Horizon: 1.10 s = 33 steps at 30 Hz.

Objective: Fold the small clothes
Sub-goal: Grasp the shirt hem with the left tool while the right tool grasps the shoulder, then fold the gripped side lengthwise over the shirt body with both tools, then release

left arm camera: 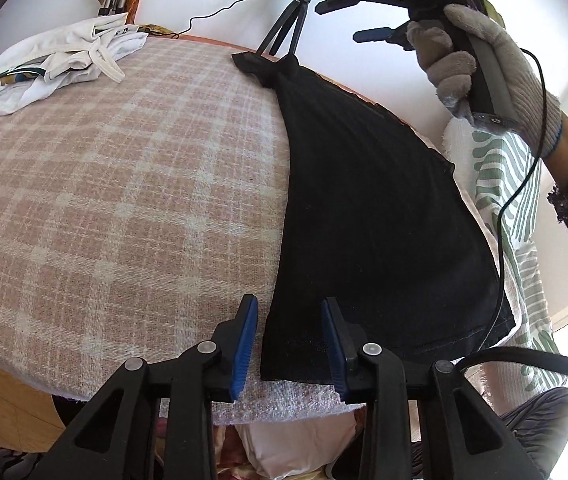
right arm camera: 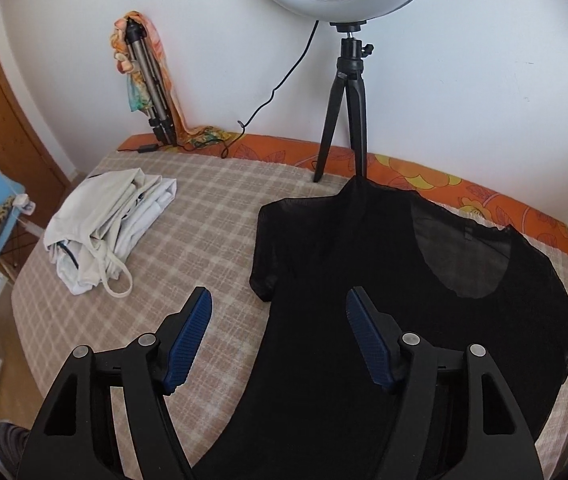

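The black top (right arm camera: 364, 280) lies on the bed (right arm camera: 204, 232), one side maybe folded over. Both tongs, left (left arm camera: 289, 344) and right (right arm camera: 280, 336), are wide open, holding nothing. White clothes (right arm camera: 104, 224) wait.

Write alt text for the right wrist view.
Open right tongs hover above a black top spread flat on a checked cloth. A pile of white clothes lies to the left, and a ring light on a tripod stands behind by the wall.

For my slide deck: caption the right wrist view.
Open right tongs hover over a black top spread on the checked cloth, white clothes piled aside.
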Motion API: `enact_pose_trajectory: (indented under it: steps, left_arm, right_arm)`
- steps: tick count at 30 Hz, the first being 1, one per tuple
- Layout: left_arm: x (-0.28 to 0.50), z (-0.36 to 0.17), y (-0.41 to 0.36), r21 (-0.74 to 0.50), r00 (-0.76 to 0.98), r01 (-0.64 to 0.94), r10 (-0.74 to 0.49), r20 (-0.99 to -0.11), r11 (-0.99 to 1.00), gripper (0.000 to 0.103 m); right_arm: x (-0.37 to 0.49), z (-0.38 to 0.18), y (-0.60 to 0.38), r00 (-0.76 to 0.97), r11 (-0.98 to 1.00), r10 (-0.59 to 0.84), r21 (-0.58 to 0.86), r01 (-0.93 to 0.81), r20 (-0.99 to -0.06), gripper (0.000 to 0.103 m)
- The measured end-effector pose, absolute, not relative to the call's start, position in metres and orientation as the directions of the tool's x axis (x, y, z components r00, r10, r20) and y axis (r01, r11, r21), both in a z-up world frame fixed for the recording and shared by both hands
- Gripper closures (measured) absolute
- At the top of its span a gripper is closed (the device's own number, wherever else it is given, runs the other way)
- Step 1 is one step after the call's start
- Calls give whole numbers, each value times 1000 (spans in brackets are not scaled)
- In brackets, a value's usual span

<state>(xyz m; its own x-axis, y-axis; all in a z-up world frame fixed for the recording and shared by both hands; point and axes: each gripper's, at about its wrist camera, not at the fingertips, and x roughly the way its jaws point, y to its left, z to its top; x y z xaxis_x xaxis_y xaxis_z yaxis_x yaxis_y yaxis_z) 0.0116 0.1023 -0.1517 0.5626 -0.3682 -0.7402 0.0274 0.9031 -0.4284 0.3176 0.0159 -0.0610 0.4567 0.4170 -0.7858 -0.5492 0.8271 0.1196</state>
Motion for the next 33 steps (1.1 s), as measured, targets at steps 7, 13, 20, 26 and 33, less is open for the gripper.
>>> enact_pose_trajectory:
  steps: [7, 13, 20, 26, 33]
  left_arm:
    - [19, -156, 106, -461, 554, 46, -406, -726, 886, 89]
    - [27, -161, 119, -549, 542, 22, -471, -696, 836, 99]
    - [29, -161, 121, -557, 546, 21, -477, -689, 830, 102]
    - [27, -159, 117, -524, 555, 21, -446, -703, 852, 102]
    - [18, -149, 114, -388, 596, 13, -318, -738, 922, 55]
  right_arm:
    - [373, -101, 69, 415, 839, 385, 126, -529, -824, 34]
    - [404, -140, 104, 393, 849, 314, 70, -524, -864, 34]
    - [429, -166, 127, 390, 853, 278, 39, -521, -878, 34]
    - [427, -174, 126, 426, 842, 216, -53, -537, -879, 73]
    - [427, -173, 116, 459, 847, 195, -87, -524, -866, 100]
